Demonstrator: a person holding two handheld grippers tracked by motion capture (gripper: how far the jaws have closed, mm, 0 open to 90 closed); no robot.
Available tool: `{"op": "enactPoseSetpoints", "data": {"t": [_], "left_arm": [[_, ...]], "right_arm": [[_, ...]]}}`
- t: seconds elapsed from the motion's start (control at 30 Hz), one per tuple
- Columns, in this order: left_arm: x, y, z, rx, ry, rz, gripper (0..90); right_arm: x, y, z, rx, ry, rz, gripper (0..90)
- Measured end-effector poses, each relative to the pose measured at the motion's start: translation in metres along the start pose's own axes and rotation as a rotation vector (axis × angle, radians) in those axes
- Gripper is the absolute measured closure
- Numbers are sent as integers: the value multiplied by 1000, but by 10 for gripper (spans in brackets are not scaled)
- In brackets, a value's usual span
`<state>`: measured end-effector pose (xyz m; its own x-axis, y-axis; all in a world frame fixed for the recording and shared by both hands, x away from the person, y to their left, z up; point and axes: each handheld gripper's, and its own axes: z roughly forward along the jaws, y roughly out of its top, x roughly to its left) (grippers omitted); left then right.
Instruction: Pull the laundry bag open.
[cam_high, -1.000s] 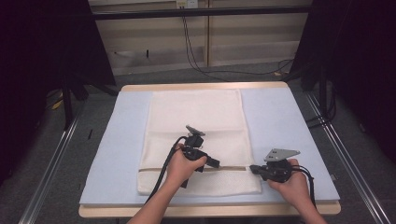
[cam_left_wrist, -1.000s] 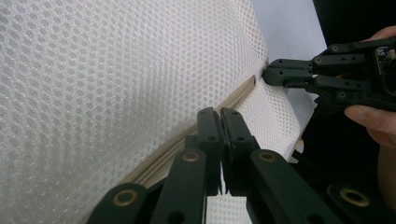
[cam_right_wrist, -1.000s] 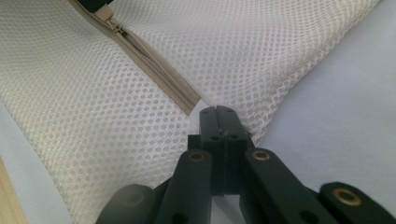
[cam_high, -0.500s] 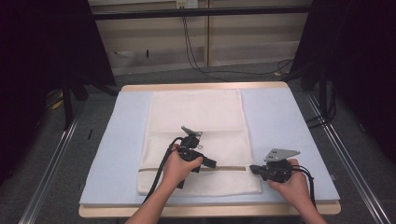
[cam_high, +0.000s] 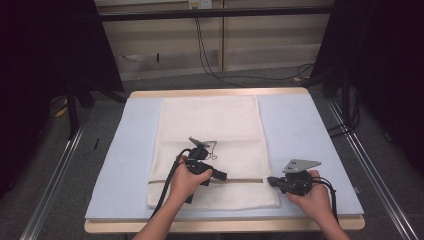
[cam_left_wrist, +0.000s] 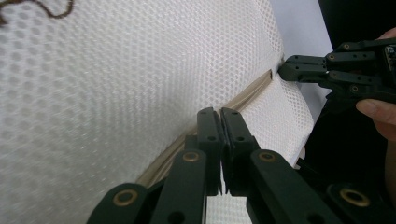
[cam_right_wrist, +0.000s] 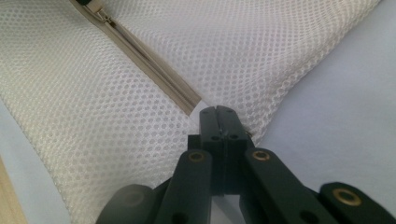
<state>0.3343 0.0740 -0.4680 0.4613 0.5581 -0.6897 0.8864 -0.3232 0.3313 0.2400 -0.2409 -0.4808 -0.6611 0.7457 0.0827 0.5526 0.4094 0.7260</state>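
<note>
Zipper (cam_left_wrist: 252, 92) just beyond left claw (cam_left_wrist: 220, 112)

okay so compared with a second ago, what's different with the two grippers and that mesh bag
Very little. The left gripper has eased slightly back along the zipper toward the bag's left side, jaws shut at the zipper line as before. The right gripper has stayed put, shut at the zipper's end on the right edge of the mesh bag. The bag lies flat on the blue mat, unmoved.
</note>
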Motion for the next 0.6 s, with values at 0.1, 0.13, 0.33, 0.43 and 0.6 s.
{"op": "enactPoseSetpoints", "data": {"t": [0.1,0.13,0.33,0.43,0.6], "left_arm": [[1,-1,-2,-3,3,-4,876],[2,-1,-4,3,1,4,876],[5,-3,-5,-7,-10,1,876],[3,-5,-6,-11,-11,-3,876],[6,-7,-10,-16,1,5,876]], "right_arm": [[0,0,0,0,0,-1,900],[0,0,0,0,1,0,900],[-1,0,0,-3,0,-1,900],[0,0,0,-3,0,-1,900],[0,0,0,-3,-1,-3,900]]}}
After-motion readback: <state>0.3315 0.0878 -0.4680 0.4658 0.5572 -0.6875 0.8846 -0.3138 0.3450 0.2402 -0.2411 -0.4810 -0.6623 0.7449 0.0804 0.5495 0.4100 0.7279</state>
